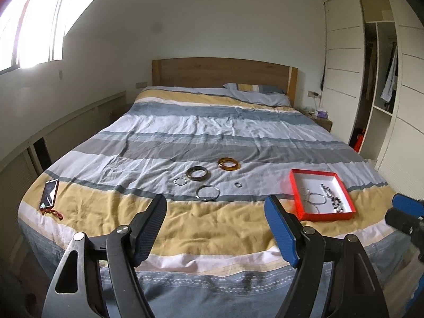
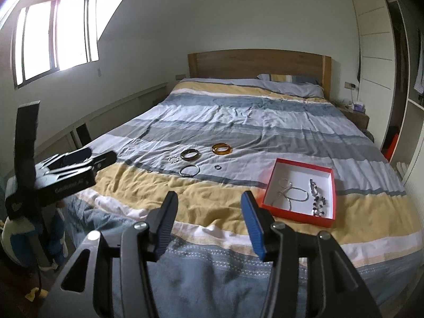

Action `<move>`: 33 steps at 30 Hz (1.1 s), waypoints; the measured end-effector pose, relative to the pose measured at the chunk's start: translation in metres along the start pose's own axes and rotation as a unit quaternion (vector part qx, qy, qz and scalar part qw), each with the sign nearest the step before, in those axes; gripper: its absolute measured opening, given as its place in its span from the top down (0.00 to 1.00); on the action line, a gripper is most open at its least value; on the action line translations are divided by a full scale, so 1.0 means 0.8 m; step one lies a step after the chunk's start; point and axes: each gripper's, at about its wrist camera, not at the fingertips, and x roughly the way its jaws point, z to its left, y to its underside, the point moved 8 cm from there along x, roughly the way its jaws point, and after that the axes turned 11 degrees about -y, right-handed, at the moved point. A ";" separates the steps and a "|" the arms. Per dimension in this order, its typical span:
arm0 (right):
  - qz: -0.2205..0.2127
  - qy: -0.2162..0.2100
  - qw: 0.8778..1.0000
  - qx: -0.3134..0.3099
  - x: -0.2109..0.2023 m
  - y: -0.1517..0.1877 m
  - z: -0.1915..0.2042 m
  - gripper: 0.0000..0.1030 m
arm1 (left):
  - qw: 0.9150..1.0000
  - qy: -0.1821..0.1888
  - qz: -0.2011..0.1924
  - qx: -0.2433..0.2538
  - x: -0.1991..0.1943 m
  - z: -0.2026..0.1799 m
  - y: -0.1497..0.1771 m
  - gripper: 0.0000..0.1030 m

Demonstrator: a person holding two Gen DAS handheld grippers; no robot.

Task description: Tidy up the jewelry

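Observation:
Loose jewelry lies on the striped bedspread: an amber bangle (image 1: 229, 164) (image 2: 222, 149), a dark brown bangle (image 1: 196, 173) (image 2: 189, 154), a silver bangle (image 1: 208, 193) (image 2: 189, 171), a small beaded ring (image 1: 179, 181) (image 2: 172, 160) and a tiny ring (image 1: 238, 184) (image 2: 217, 167). A red box (image 1: 296, 193) (image 2: 273, 182) with a white inside holds several chains and bead bracelets. My left gripper (image 1: 216, 204) is open and empty, held above the foot of the bed. My right gripper (image 2: 209, 201) is open and empty, left of the box.
A phone (image 1: 49, 194) with a red strap lies on the bed's left corner. A pillow (image 1: 261, 95) and wooden headboard (image 1: 222, 73) are at the far end. A wardrobe (image 1: 344, 66) stands on the right. The left gripper's body (image 2: 66, 175) shows at the right wrist view's left.

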 end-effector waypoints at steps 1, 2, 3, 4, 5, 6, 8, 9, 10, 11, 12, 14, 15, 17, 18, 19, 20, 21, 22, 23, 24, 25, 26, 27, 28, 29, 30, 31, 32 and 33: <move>0.001 0.000 1.000 0.006 0.003 -0.002 -0.002 0.53 | 1.000 -0.004 0.003 -0.002 0.003 0.005 0.001 0.23; 0.003 -0.002 1.000 0.013 0.007 -0.004 -0.004 0.53 | 1.000 -0.008 0.007 -0.005 0.007 0.012 0.002 0.22; 0.004 -0.003 1.000 0.015 0.011 -0.006 -0.006 0.53 | 1.000 -0.010 0.009 -0.006 0.009 0.018 0.003 0.22; 0.007 -0.003 1.000 0.016 0.017 -0.007 -0.008 0.53 | 1.000 -0.018 0.013 -0.008 0.015 0.028 0.004 0.22; 0.011 -0.003 1.000 0.015 0.023 -0.009 -0.008 0.53 | 1.000 -0.025 0.016 -0.009 0.019 0.037 0.004 0.22; 0.015 -0.003 1.000 0.014 0.030 -0.009 -0.010 0.53 | 0.999 -0.031 0.019 -0.009 0.024 0.046 0.006 0.21; 0.022 -0.004 1.000 0.013 0.042 -0.009 -0.011 0.53 | 0.998 -0.045 0.030 -0.013 0.038 0.070 0.008 0.20; 0.029 -0.007 0.999 0.014 0.051 -0.008 -0.013 0.53 | 0.998 -0.050 0.036 -0.016 0.046 0.082 0.010 0.19; 0.034 -0.008 0.999 0.015 0.059 -0.008 -0.015 0.53 | 0.997 -0.055 0.044 -0.019 0.055 0.094 0.012 0.19; 0.038 -0.010 0.999 0.017 0.066 -0.008 -0.016 0.53 | 0.997 -0.059 0.049 -0.020 0.062 0.103 0.015 0.19; 0.045 -0.012 0.999 0.019 0.079 -0.007 -0.020 0.53 | 0.996 -0.065 0.057 -0.023 0.074 0.116 0.018 0.19; 0.056 -0.016 0.998 0.022 0.101 -0.006 -0.026 0.53 | 0.995 -0.072 0.067 -0.026 0.091 0.133 0.025 0.19; 0.059 -0.017 0.998 0.022 0.109 -0.006 -0.027 0.53 | 0.994 -0.074 0.074 -0.029 0.104 0.141 0.029 0.19; 0.068 -0.018 0.997 0.021 0.132 -0.005 -0.033 0.53 | 0.993 -0.078 0.086 -0.031 0.126 0.151 0.036 0.19; 0.072 -0.017 0.997 0.021 0.147 -0.005 -0.039 0.53 | 0.992 -0.080 0.091 -0.032 0.137 0.154 0.039 0.19; 0.074 -0.016 0.997 0.021 0.157 -0.006 -0.041 0.53 | 0.991 -0.081 0.098 -0.033 0.150 0.156 0.044 0.19; 0.077 -0.017 0.997 0.024 0.172 -0.006 -0.048 0.53 | 0.991 -0.079 0.106 -0.032 0.165 0.157 0.048 0.19; 0.079 -0.016 0.996 0.026 0.182 -0.007 -0.051 0.53 | 0.990 -0.078 0.111 -0.031 0.178 0.155 0.052 0.19; 0.082 -0.015 0.996 0.029 0.197 -0.008 -0.057 0.53 | 0.990 -0.077 0.118 -0.030 0.193 0.154 0.056 0.20; 0.086 -0.014 0.996 0.032 0.214 -0.008 -0.064 0.53 | 0.989 -0.075 0.126 -0.027 0.210 0.152 0.061 0.20; 0.089 -0.014 0.995 0.034 0.225 -0.009 -0.068 0.53 | 0.988 -0.072 0.132 -0.025 0.222 0.150 0.064 0.20; 0.095 -0.015 0.995 0.036 0.241 -0.010 -0.072 0.53 | 0.988 -0.070 0.139 -0.022 0.237 0.147 0.067 0.20; 0.100 -0.015 0.994 0.036 0.254 -0.009 -0.076 0.53 | 0.987 -0.069 0.146 -0.017 0.255 0.144 0.072 0.21; 0.106 -0.015 0.994 0.036 0.273 -0.009 -0.081 0.53 | 0.986 -0.068 0.152 -0.015 0.270 0.143 0.075 0.23; 0.112 -0.015 0.993 0.035 0.290 -0.008 -0.085 0.53 | 0.985 -0.066 0.158 -0.016 0.283 0.141 0.078 0.25; 0.116 -0.015 0.993 0.035 0.300 -0.008 -0.087 0.53 | 0.984 -0.065 0.163 -0.016 0.294 0.139 0.080 0.26; 0.121 -0.015 0.992 0.035 0.315 -0.007 -0.091 0.53 | 0.984 -0.065 0.165 -0.017 0.304 0.139 0.081 0.26; 0.125 -0.016 0.991 0.035 0.332 -0.006 -0.095 0.53 | 0.983 -0.065 0.169 -0.020 0.318 0.138 0.082 0.26; 0.128 -0.016 0.991 0.036 0.343 -0.005 -0.097 0.53 | 0.983 -0.066 0.170 -0.021 0.327 0.137 0.082 0.26; 0.131 -0.018 0.991 0.036 0.357 -0.004 -0.100 0.53 | 0.983 -0.067 0.172 -0.022 0.336 0.138 0.082 0.26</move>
